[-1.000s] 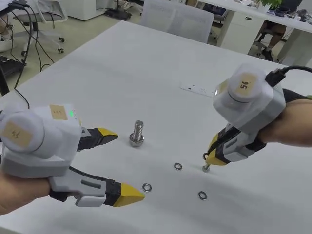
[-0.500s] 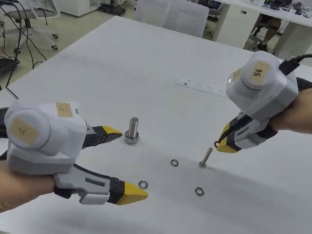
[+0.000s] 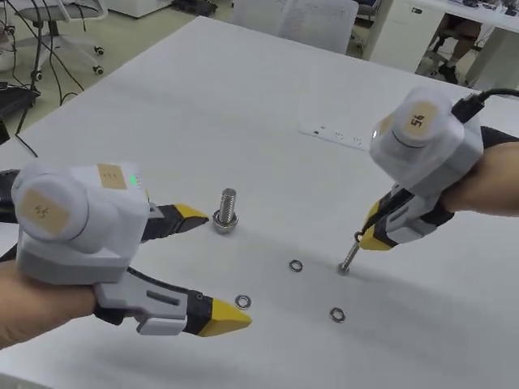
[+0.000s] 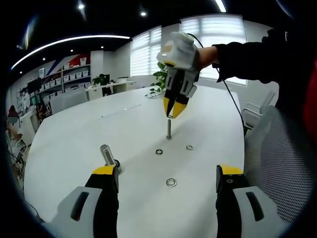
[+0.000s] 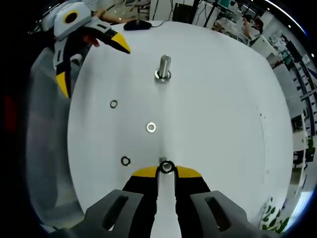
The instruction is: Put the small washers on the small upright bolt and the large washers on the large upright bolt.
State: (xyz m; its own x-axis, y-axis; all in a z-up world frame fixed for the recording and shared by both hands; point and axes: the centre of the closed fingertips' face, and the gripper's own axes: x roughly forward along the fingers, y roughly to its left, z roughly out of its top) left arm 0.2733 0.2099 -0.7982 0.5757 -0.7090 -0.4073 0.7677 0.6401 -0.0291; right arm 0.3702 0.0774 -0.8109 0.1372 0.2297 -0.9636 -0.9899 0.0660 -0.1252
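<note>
The large bolt (image 3: 226, 211) stands upright on the white table (image 3: 243, 121), just past my left gripper (image 3: 209, 267), whose jaws are wide open and hold nothing. The thin small bolt (image 3: 349, 258) stands head down and leans slightly. My right gripper (image 3: 371, 237) is closed to a narrow gap on its top end. In the right gripper view a small metal ring (image 5: 167, 167) shows between the tips; I cannot tell whether it is a washer or the bolt's end. Three washers lie flat: one (image 3: 296, 265) left of the small bolt, one (image 3: 337, 314) in front, one (image 3: 242, 301) by my left gripper.
A white power strip (image 3: 336, 136) lies on the table behind the bolts. Office chairs and desks stand beyond the far edge. The table's near edge runs just below my left gripper.
My right gripper has risen from the table surface, and the small bolt now shows its full length under the tips. The left gripper and the washers have stayed put; the head camera shifted.
</note>
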